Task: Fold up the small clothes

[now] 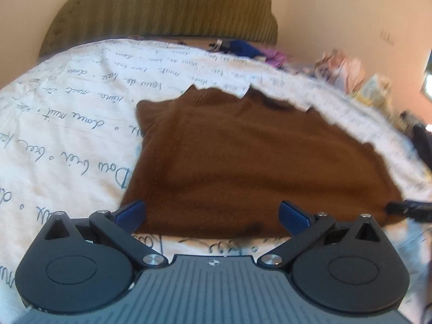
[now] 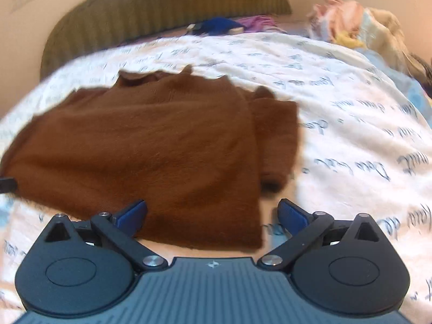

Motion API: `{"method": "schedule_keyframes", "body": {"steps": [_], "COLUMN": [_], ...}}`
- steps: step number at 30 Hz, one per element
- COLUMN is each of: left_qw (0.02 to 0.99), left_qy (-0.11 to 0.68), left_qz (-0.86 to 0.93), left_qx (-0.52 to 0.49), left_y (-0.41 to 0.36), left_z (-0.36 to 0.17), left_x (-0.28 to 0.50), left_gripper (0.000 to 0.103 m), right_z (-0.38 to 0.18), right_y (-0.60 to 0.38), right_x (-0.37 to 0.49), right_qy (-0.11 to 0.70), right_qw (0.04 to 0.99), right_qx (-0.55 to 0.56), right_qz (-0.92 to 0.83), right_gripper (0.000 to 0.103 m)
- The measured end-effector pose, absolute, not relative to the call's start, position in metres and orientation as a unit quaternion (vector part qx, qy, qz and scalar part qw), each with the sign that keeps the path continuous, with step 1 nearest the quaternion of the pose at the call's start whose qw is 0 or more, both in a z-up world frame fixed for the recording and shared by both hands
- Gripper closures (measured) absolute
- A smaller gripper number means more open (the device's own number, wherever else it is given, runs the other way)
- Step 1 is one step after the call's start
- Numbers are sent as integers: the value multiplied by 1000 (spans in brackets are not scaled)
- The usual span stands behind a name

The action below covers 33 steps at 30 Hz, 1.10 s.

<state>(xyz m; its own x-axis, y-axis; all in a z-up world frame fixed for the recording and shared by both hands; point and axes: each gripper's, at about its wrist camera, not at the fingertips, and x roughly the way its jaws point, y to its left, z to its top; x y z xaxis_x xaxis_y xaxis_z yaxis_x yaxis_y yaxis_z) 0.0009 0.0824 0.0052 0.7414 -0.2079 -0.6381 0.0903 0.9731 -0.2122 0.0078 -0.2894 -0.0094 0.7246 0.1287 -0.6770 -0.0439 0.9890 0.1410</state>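
A small brown knit sweater (image 1: 243, 156) lies flat on a white bedspread with blue handwriting print (image 1: 67, 113). Its collar points away from me and one sleeve is folded in along its right side (image 2: 275, 135). My left gripper (image 1: 212, 214) is open, its blue pads wide apart over the near left hem. My right gripper (image 2: 212, 214) is open over the near right corner of the sweater (image 2: 162, 148). The dark tip of the right gripper (image 1: 410, 209) shows at the right edge of the left wrist view. Neither holds anything.
An olive ribbed cushion (image 1: 167, 8) stands against the wall at the far side. Blue and purple clothes (image 2: 229, 24) lie in front of it. A pile of pale pink, yellow and light-blue garments (image 2: 359, 24) sits at the far right.
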Motion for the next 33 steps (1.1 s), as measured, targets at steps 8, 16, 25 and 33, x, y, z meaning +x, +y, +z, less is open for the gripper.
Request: {"method": "schedule_keyframes", "body": {"steps": [8, 16, 25, 33], "left_qw": [925, 903, 853, 817], "left_qy": [371, 375, 423, 444], "left_qz": [-82, -114, -153, -188], "left_qx": [-6, -174, -266, -317], "left_y": [61, 143, 177, 183], "left_z": [-19, 4, -7, -16], "left_x": [11, 23, 56, 67], "left_gripper": [0, 0, 0, 0], "right_z": [-31, -15, -30, -23], "right_y": [-268, -361, -381, -374], "right_x": [3, 10, 38, 24], "right_qy": [390, 394, 396, 390], "right_qw": [916, 889, 849, 830], "right_qx": [-3, 210, 315, 359], "right_qz": [97, 102, 154, 176], "right_gripper": [0, 0, 0, 0]}}
